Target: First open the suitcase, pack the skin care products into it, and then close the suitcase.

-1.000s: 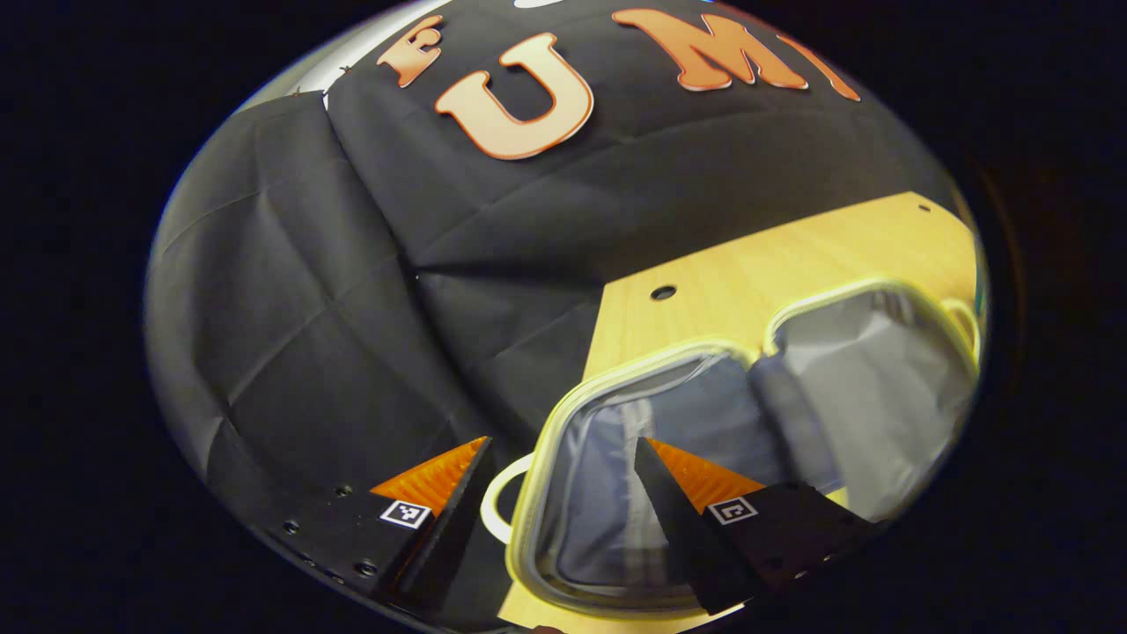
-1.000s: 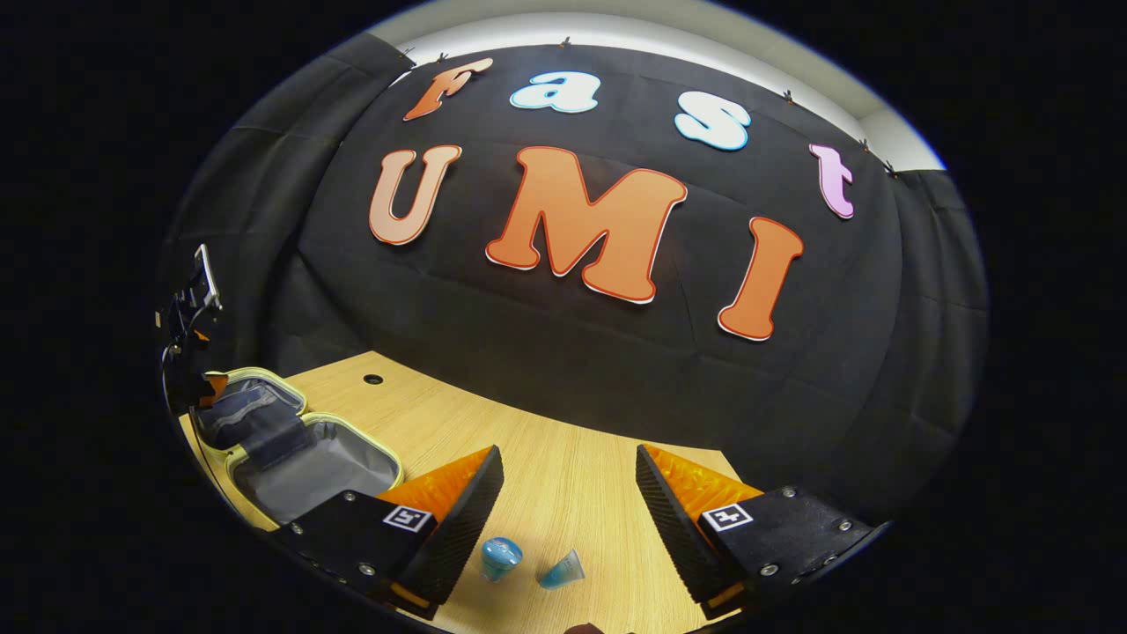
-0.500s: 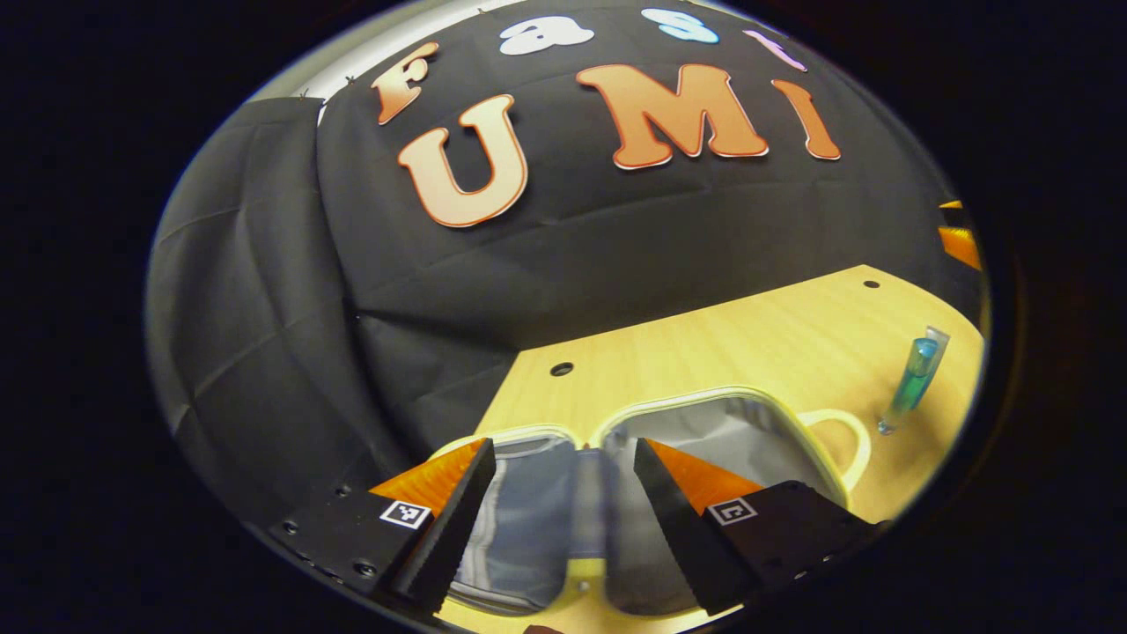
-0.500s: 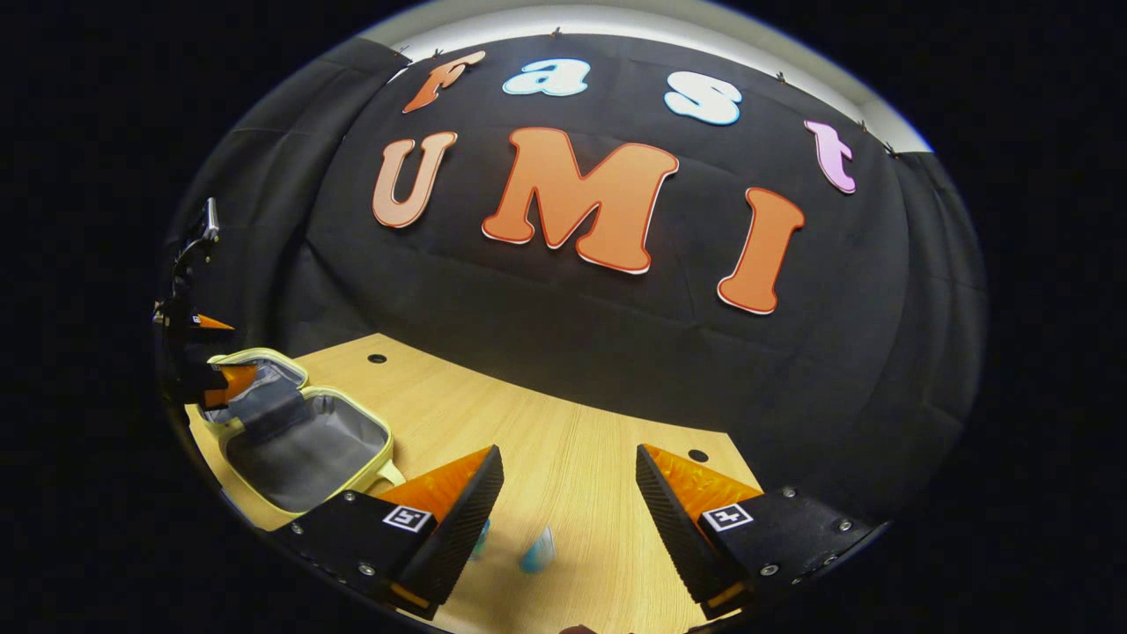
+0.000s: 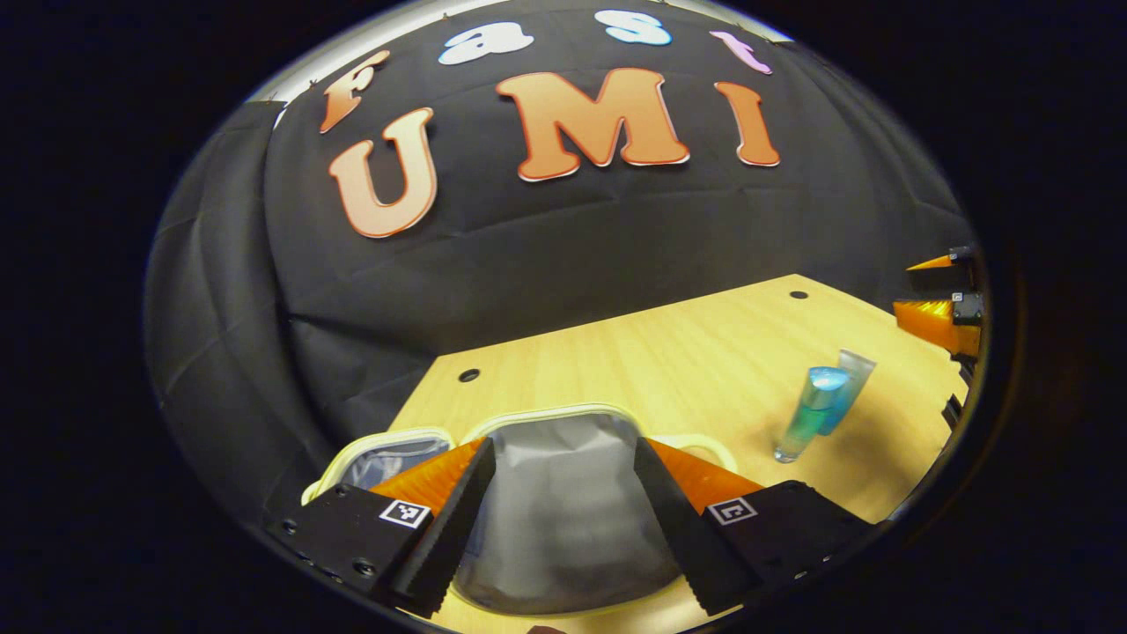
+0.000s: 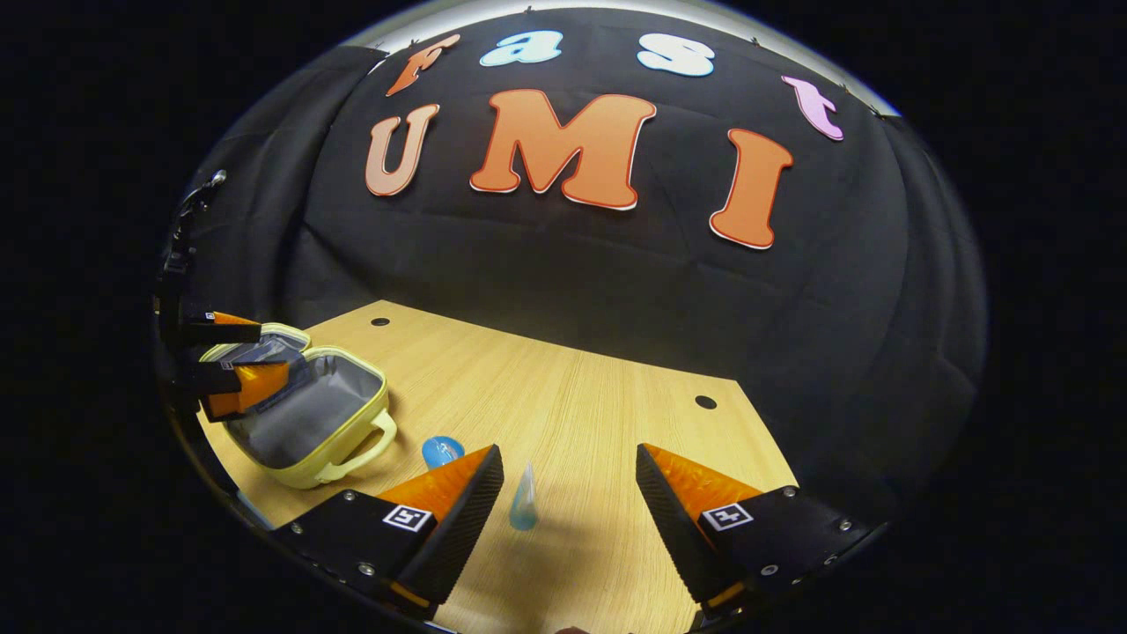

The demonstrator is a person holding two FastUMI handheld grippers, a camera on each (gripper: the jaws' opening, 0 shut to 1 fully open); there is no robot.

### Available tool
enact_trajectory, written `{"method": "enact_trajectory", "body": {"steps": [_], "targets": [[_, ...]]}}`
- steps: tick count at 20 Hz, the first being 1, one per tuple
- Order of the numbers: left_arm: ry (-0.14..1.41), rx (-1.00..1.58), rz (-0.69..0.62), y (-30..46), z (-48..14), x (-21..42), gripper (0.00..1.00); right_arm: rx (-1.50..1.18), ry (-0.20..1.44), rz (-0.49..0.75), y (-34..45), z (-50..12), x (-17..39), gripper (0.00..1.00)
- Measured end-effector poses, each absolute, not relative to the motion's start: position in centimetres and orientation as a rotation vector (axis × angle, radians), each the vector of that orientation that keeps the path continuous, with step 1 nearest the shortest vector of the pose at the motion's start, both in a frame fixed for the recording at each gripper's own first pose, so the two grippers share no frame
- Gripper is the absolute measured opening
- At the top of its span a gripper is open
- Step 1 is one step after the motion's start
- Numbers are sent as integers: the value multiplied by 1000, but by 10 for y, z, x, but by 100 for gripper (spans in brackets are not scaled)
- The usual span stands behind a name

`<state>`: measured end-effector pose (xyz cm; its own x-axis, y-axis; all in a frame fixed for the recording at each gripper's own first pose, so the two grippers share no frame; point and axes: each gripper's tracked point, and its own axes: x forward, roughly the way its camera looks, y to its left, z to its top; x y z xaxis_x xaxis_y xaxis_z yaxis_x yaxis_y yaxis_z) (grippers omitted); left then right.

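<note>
Wooden counter (image 6: pixel 599 414) carries an open suitcase (image 5: pixel 555 511), pale yellow with grey lining, lying flat. My left gripper (image 5: pixel 559 493) hangs over it with jaws spread wide, grasping nothing. Two blue tubes (image 5: pixel 814 414) stand upright and touching, near the suitcase's handle. My right gripper (image 6: pixel 568 502) hovers above them, jaws released and empty. In the right gripper view one tube (image 6: pixel 523 499) sits between my jaws, the other (image 6: pixel 441 451) just beside the suitcase.

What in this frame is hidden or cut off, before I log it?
- Suitcase floor, left gripper view: partly behind the left gripper.
- Round-capped tube, right gripper view: lower part behind the right gripper.
- Tube labels: too small.
</note>
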<state>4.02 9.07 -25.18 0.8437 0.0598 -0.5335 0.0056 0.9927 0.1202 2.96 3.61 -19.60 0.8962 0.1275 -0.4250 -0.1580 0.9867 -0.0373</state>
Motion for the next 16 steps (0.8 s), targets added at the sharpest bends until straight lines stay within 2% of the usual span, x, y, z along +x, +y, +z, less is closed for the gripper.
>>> {"method": "enact_trajectory", "body": {"steps": [11, 16], "targets": [[608, 98, -131, -40, -282, 34, 98, -45, 509, 235, 24, -232, 23, 95], [623, 64, -171, -89, -314, 39, 99, -55, 553, 274, 25, -256, 19, 96]]}}
